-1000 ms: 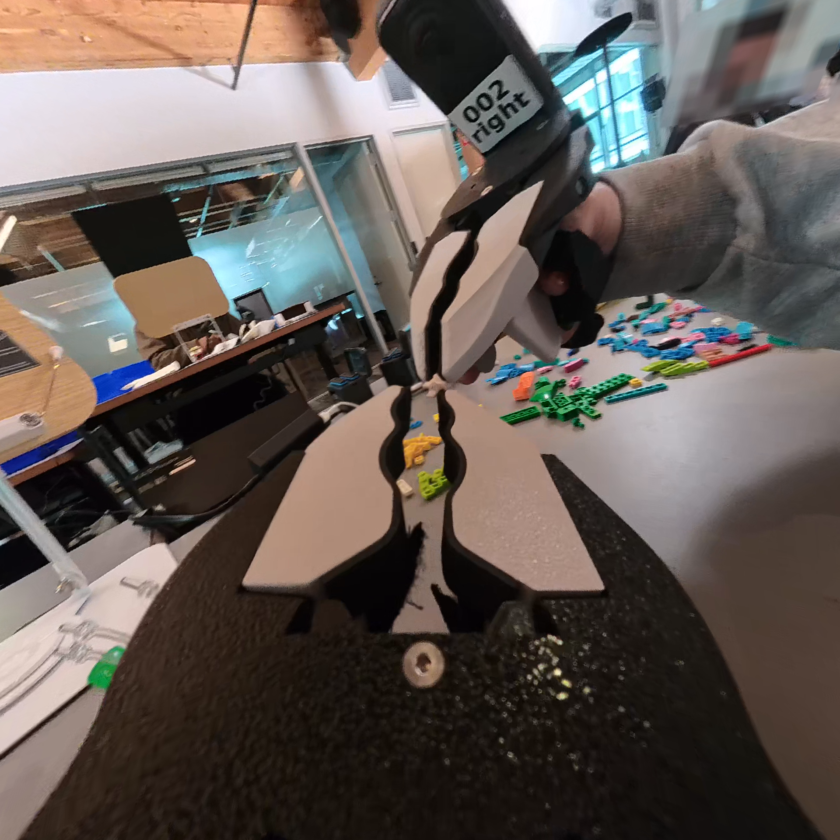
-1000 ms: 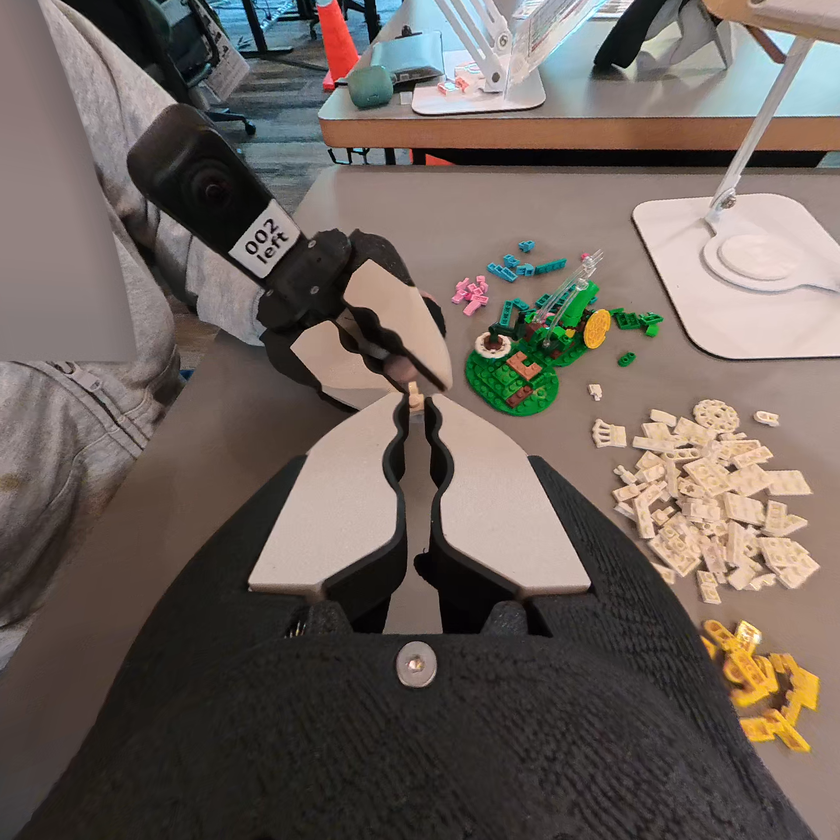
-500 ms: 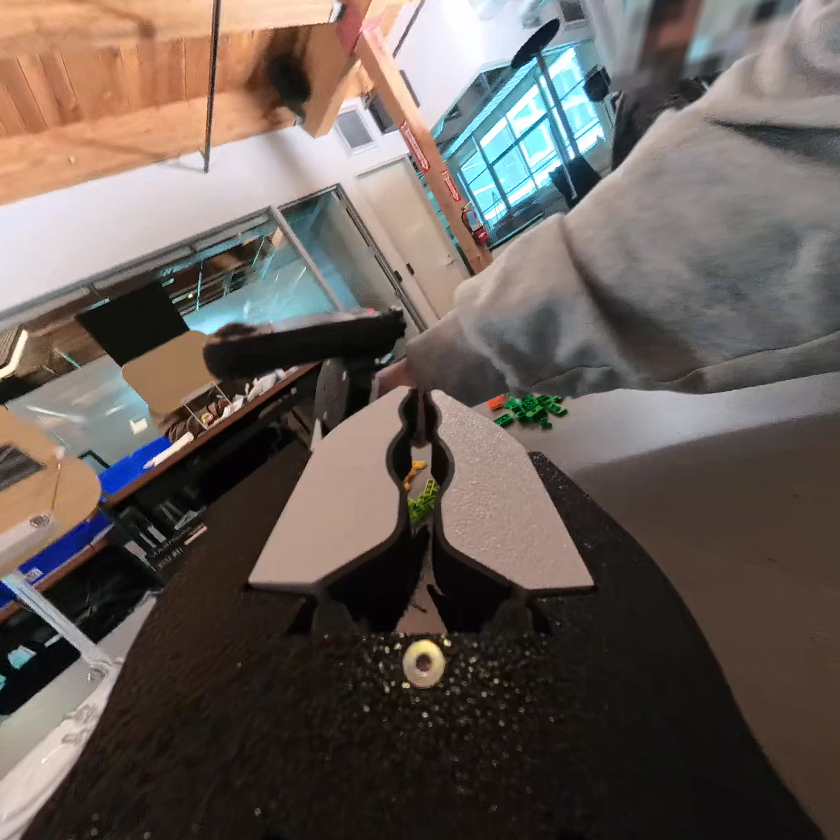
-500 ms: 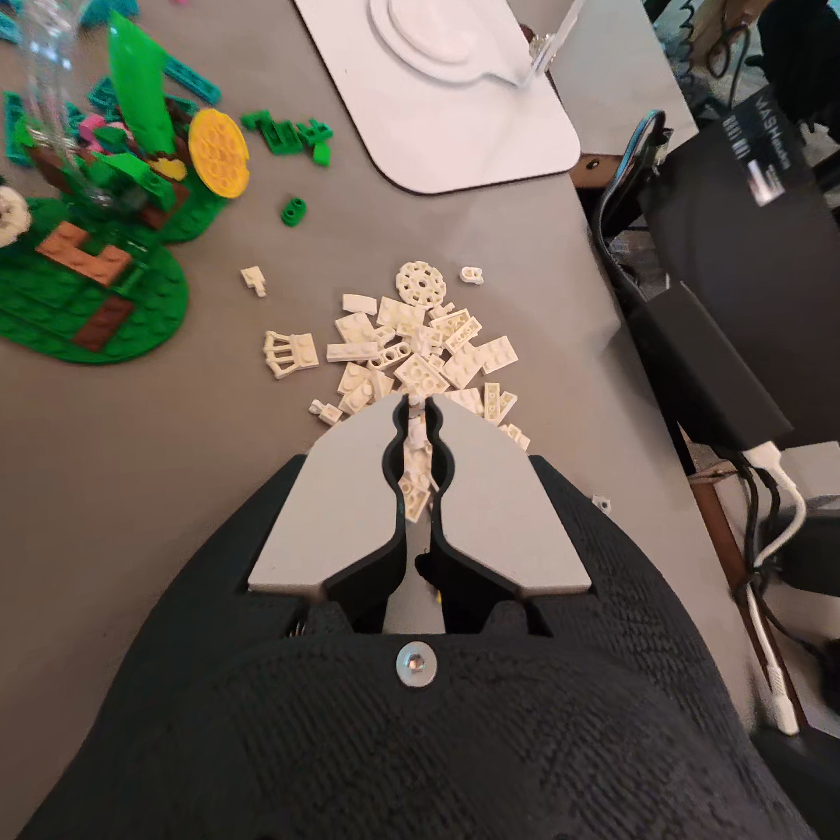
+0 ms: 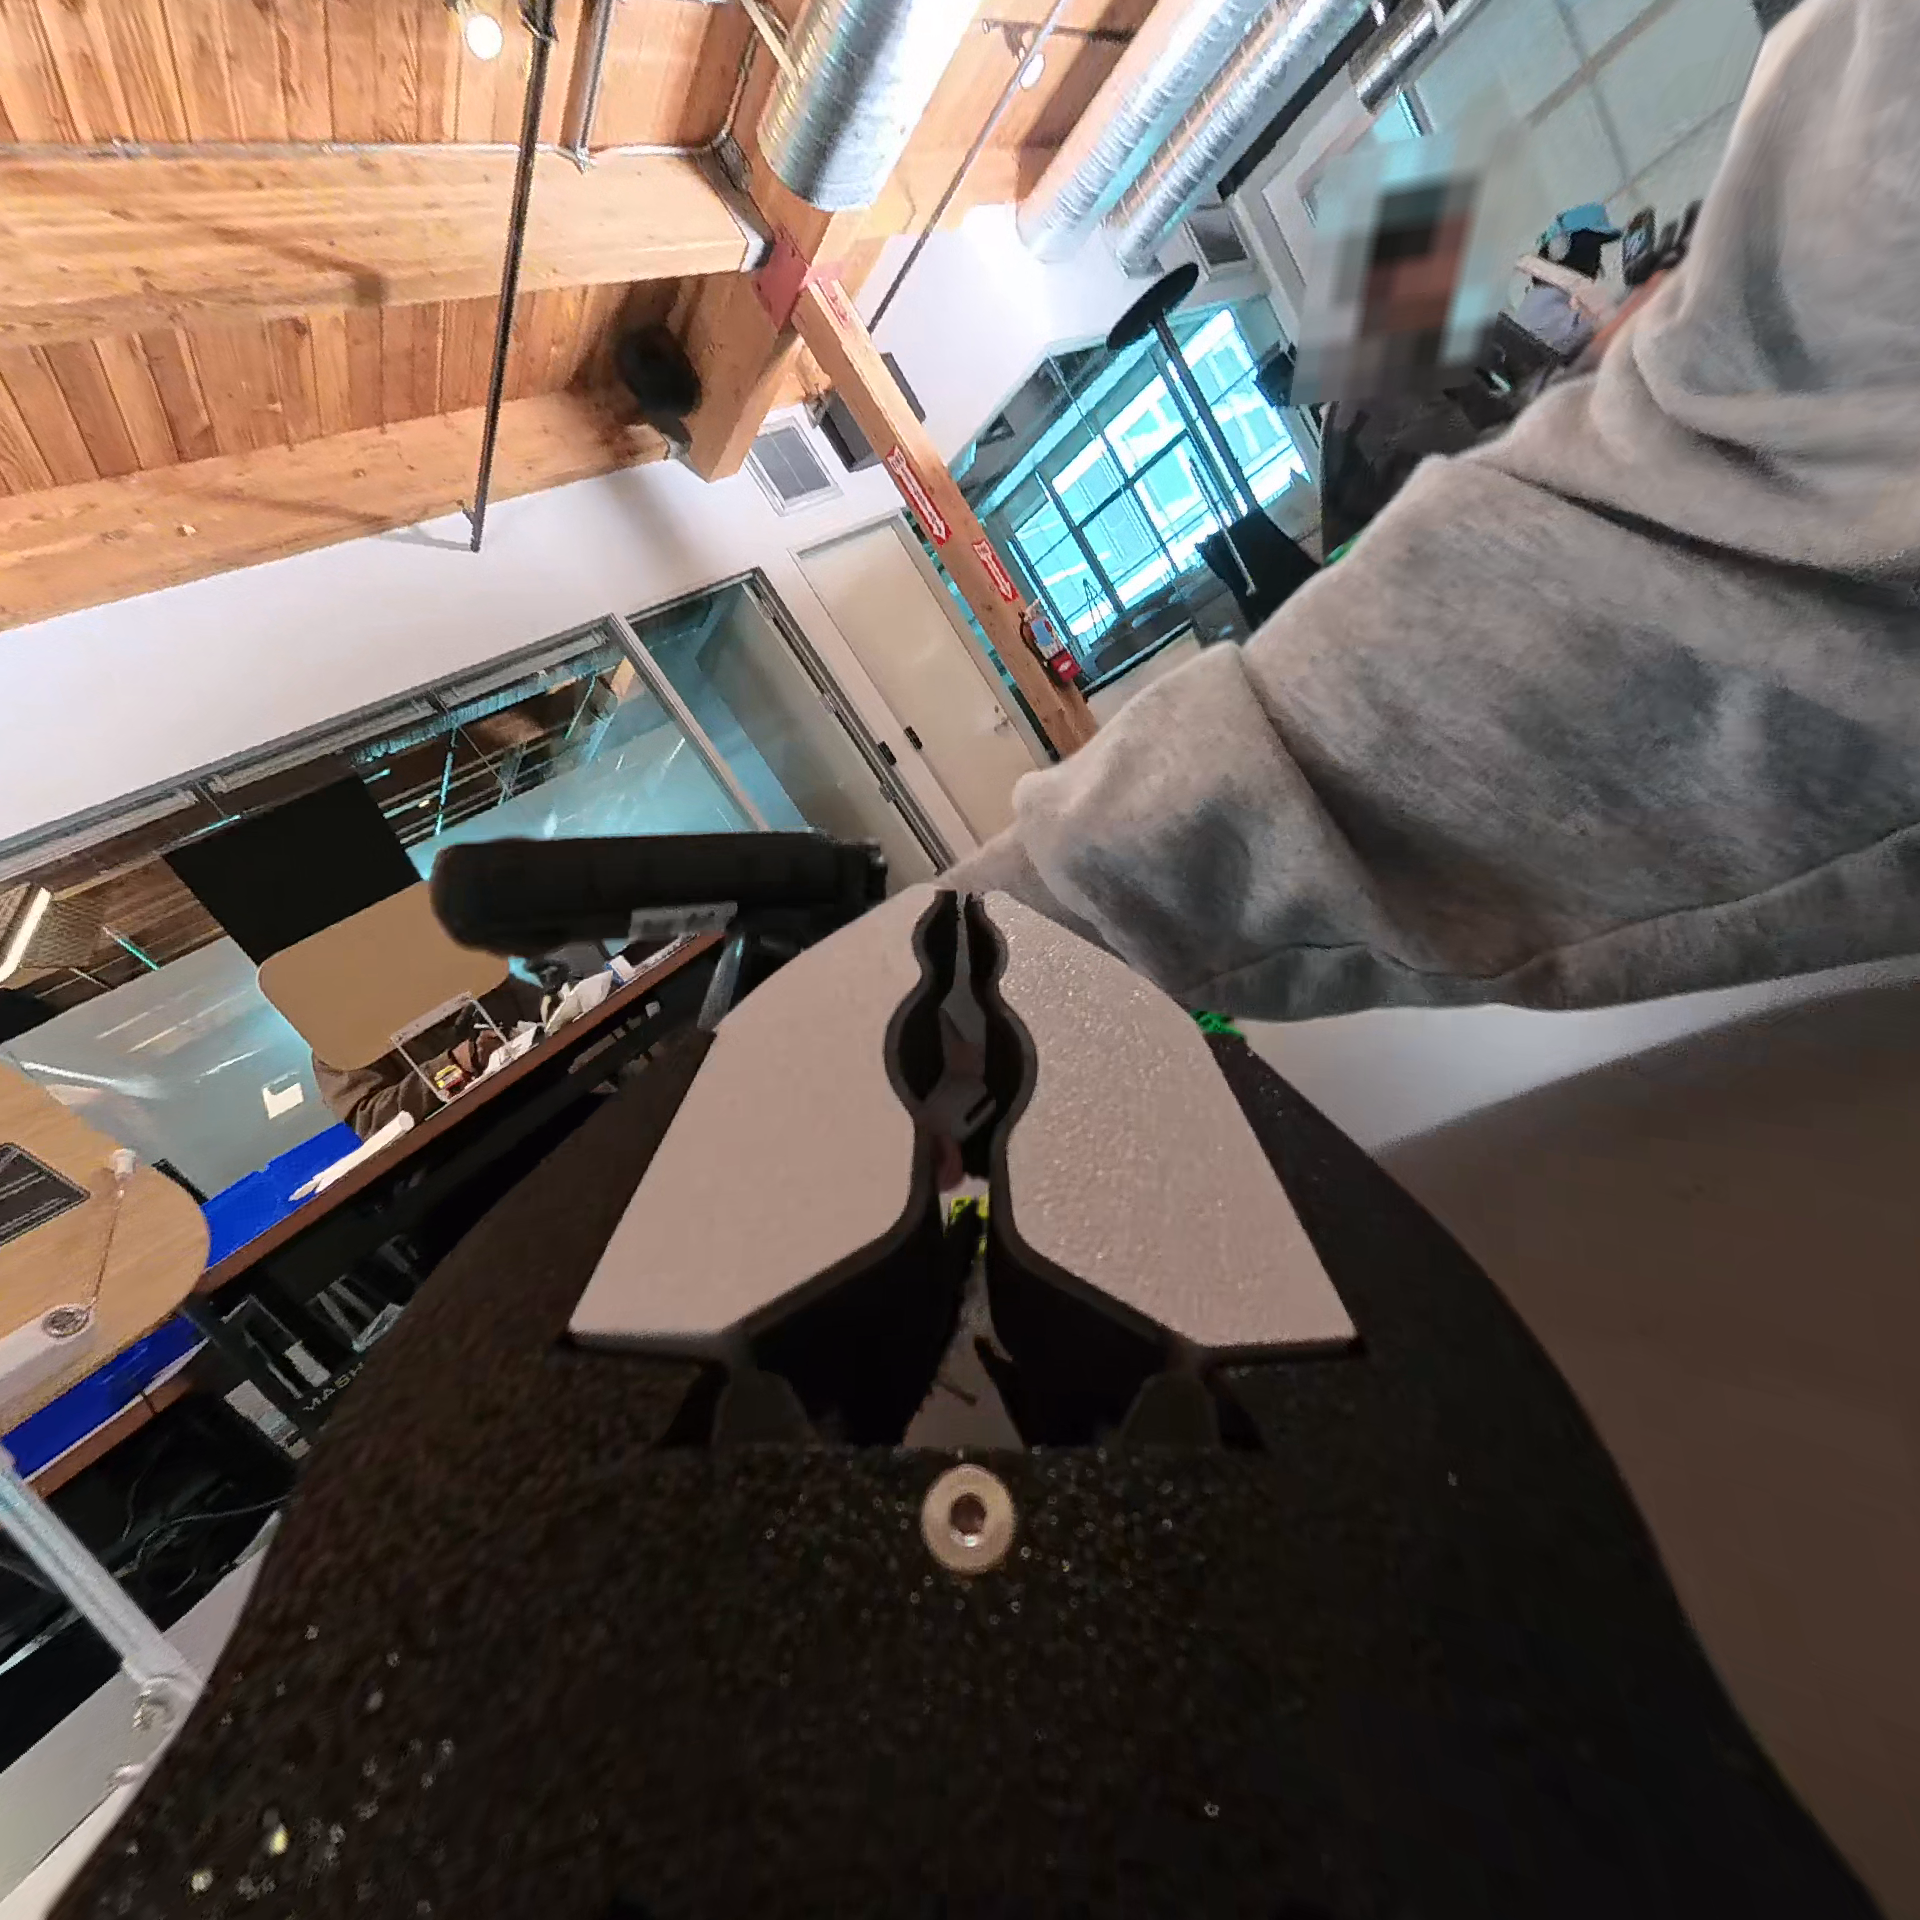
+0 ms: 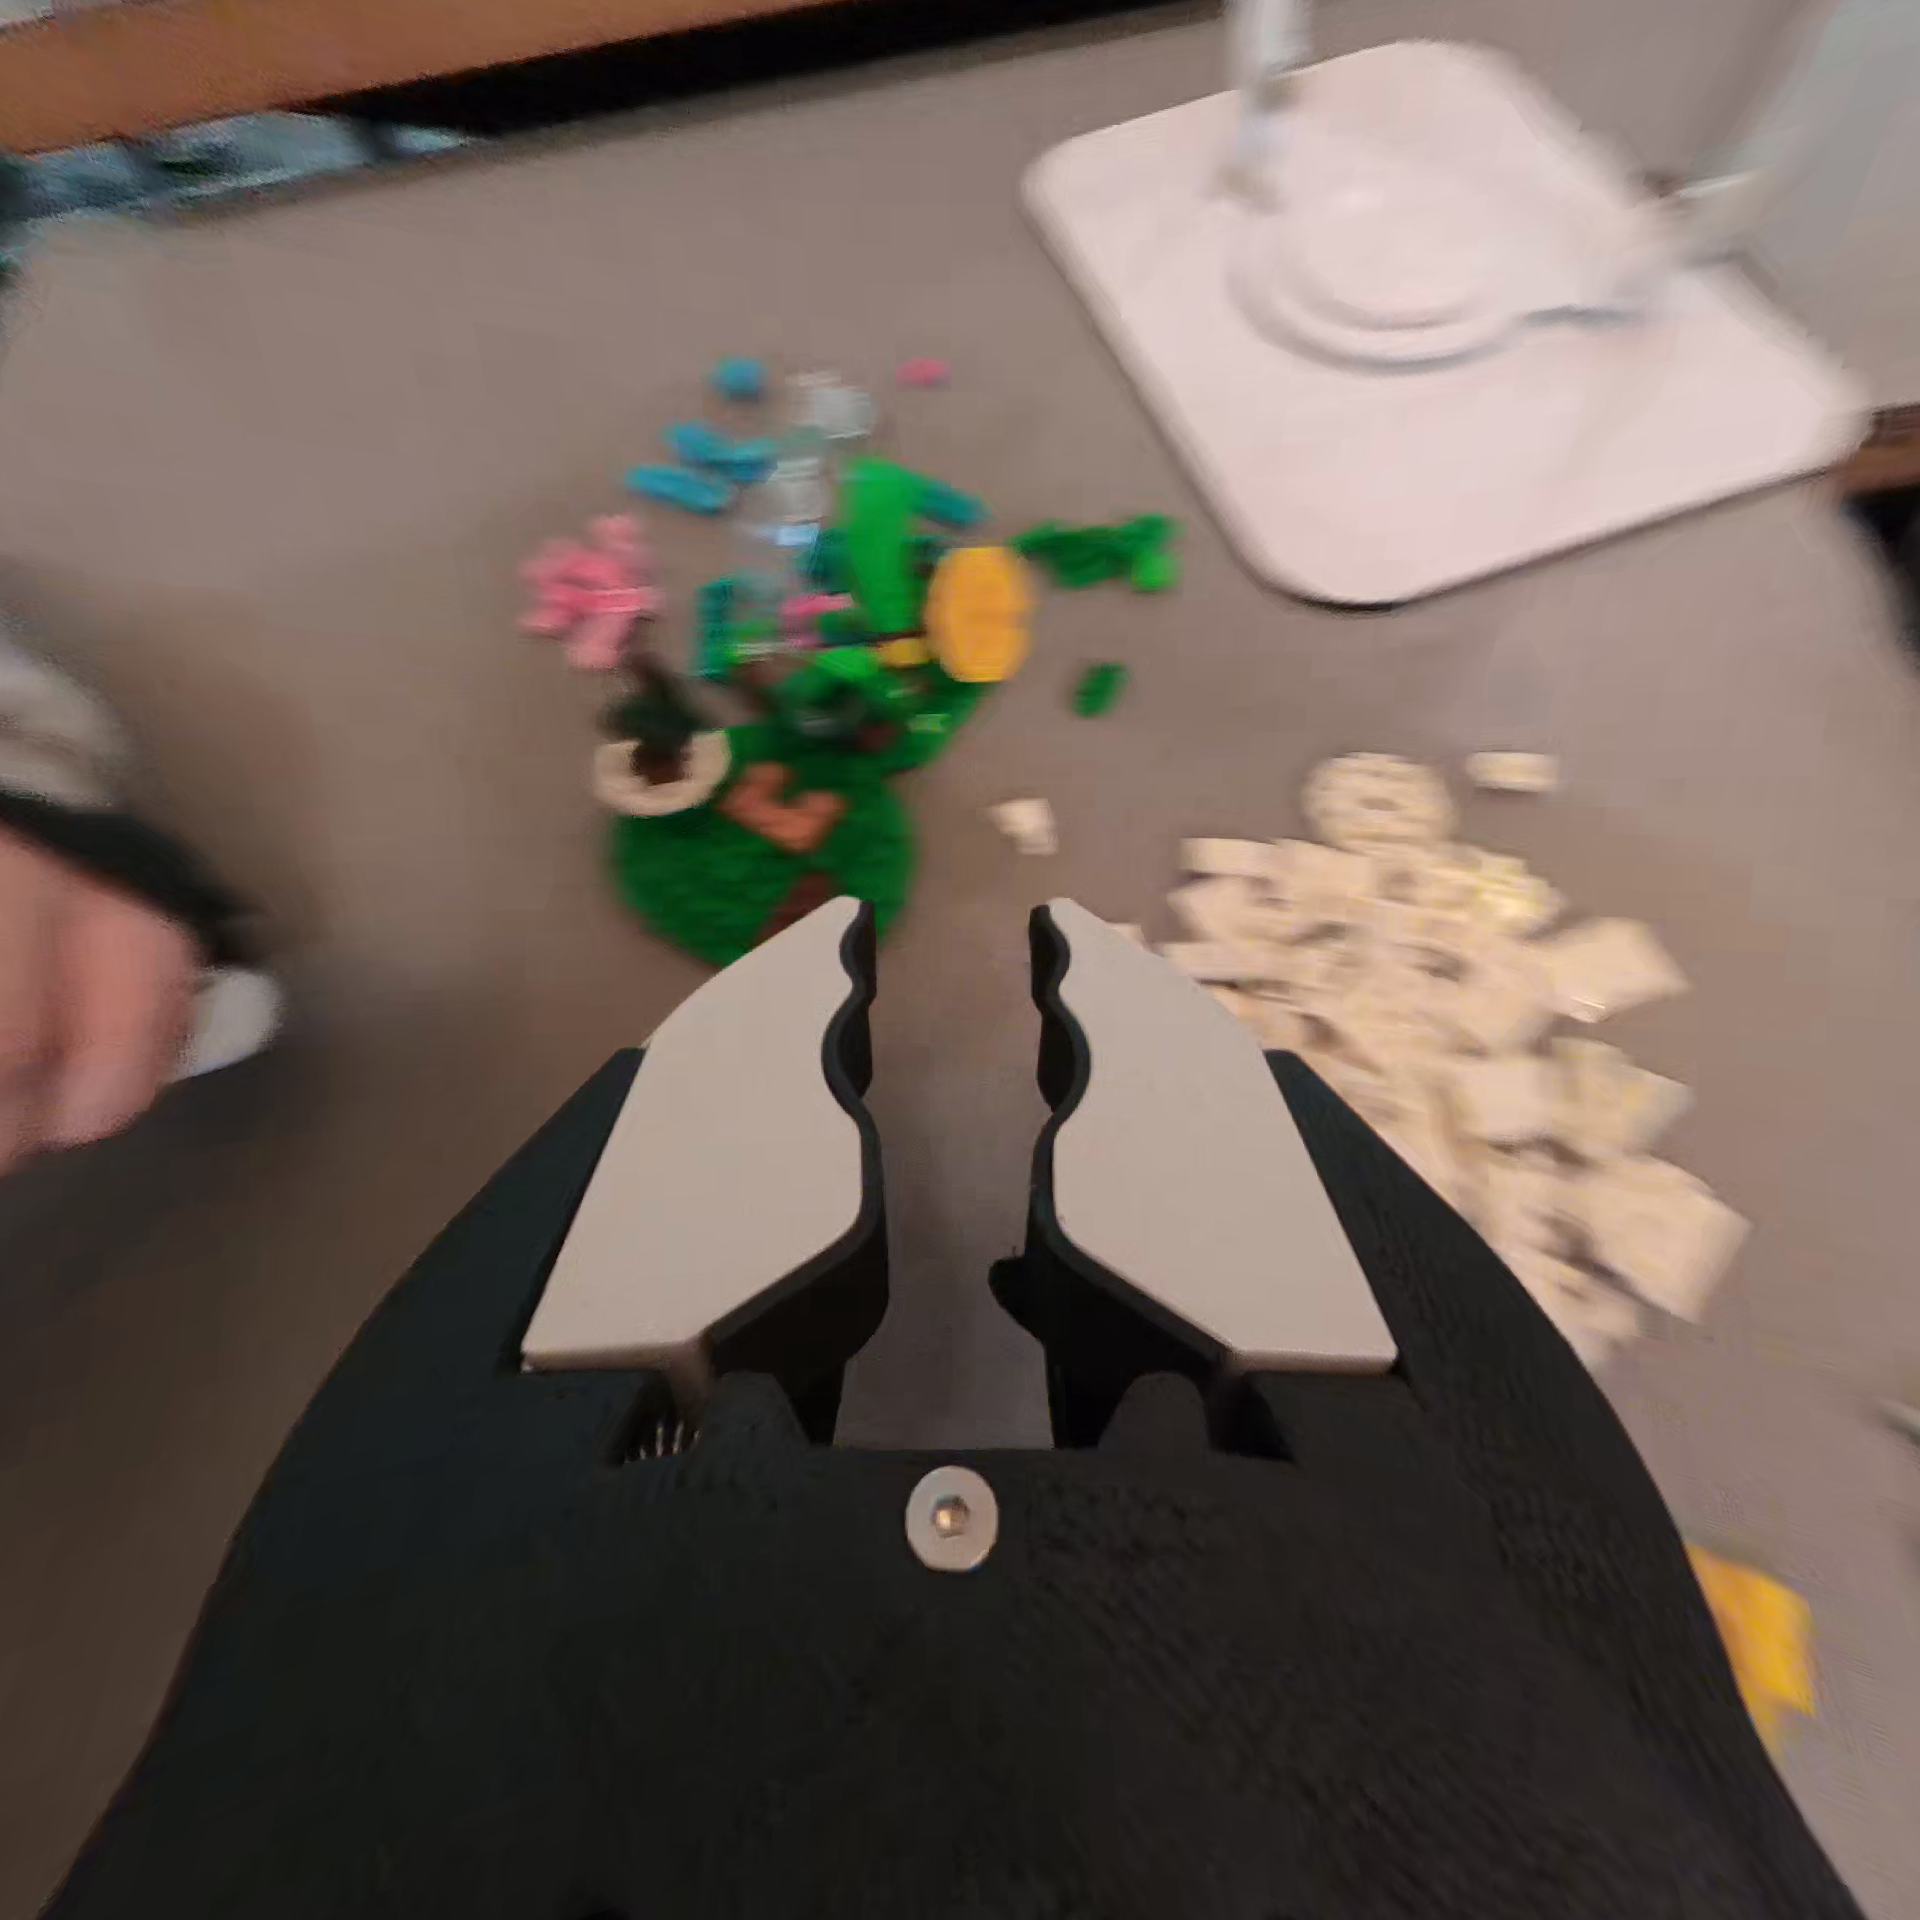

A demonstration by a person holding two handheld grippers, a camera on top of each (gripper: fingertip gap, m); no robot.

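My left gripper (image 5: 958, 906) is shut, its fingertips together with nothing showing between them. It is tilted up toward the room, above the grey table (image 5: 1662, 1195). The right gripper's black body (image 5: 644, 883) and a grey sleeve (image 5: 1507, 779) lie just beyond its tips. My right gripper (image 6: 951, 920) is open and empty, held above the table (image 6: 312, 416). It hangs between a green brick build (image 6: 758, 862) on the left and a pile of cream brick pieces (image 6: 1455, 987) on the right. The right wrist view is blurred by motion.
A white stand base (image 6: 1455, 436) sits at the back right. Pink (image 6: 587, 592) and teal (image 6: 696, 468) pieces lie behind the build, and yellow pieces (image 6: 1756, 1642) at the near right. A hand (image 6: 73, 987) is at the left edge. Other desks show in the left wrist view.
My right gripper, shut on a small cream piece over the cream pile, has opened and swung back toward the green build. My left gripper closed and tilted upward.
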